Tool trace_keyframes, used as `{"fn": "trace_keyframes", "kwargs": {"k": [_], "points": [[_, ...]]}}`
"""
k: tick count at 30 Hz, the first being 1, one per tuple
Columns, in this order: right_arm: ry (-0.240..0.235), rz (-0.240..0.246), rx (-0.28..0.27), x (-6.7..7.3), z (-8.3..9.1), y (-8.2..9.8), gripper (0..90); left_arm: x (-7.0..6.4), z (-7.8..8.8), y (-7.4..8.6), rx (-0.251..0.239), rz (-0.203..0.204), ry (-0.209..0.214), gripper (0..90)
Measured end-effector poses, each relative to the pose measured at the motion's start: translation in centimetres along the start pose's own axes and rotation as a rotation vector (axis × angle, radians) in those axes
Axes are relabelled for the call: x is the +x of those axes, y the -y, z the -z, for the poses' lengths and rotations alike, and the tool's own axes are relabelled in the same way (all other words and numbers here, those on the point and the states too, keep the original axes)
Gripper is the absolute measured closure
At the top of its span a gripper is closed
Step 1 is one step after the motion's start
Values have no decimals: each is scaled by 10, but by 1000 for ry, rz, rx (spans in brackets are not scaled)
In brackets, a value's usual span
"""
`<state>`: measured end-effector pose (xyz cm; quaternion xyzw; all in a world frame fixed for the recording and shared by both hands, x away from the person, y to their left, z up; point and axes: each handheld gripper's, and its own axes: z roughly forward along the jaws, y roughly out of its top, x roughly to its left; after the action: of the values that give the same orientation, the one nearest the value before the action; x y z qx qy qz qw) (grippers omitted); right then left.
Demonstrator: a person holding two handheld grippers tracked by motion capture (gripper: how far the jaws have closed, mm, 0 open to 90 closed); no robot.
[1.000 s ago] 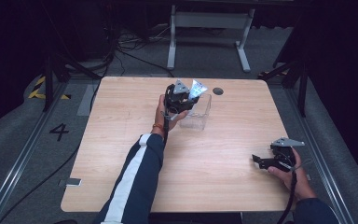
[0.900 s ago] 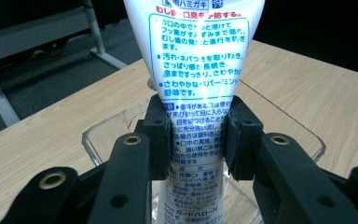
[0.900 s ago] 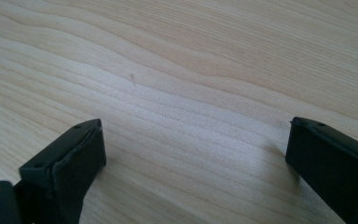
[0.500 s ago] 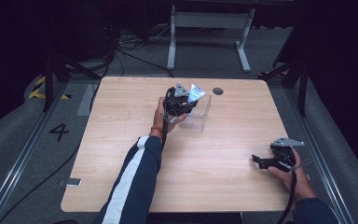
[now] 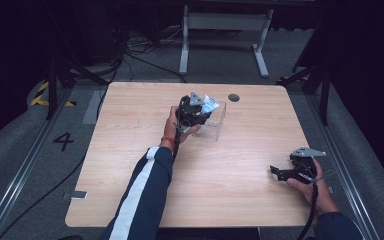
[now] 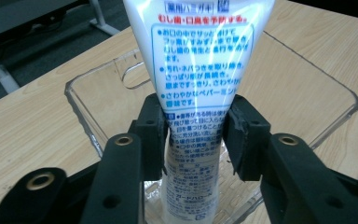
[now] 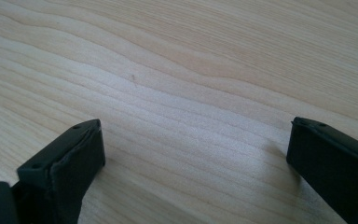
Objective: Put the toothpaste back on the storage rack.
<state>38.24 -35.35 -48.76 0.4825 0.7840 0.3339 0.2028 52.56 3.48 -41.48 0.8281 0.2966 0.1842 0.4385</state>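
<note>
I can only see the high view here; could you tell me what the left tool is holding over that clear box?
Observer: A white toothpaste tube with blue print, upright between the pads of the left tool.
Operator: Thank you. Is the tube inside the box yet?
Observer: Yes, its lower end reaches down inside the clear box, close to the bottom.
Operator: And has the tool let go of it?
Observer: Its jaws have just been opening, but both pads appear to touch the tube's sides, with no gap visible.
</note>
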Motion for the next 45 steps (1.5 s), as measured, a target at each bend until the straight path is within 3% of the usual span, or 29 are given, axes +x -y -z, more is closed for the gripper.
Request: {"fn": "trace_keyframes", "kwargs": {"k": [16, 19, 34, 45], "points": [[0, 1, 0, 0, 0, 0, 44, -5, 4, 0, -2, -15, -1, 568], [0, 0, 0, 0, 0, 0, 44, -4, 7, -1, -20, -18, 0, 576], [-1, 2, 0, 0, 0, 0, 43, -7, 14, -2, -14, -33, 5, 578], [-1, 2, 0, 0, 0, 0, 43, -12, 25, -5, 0, -85, 14, 578]]}}
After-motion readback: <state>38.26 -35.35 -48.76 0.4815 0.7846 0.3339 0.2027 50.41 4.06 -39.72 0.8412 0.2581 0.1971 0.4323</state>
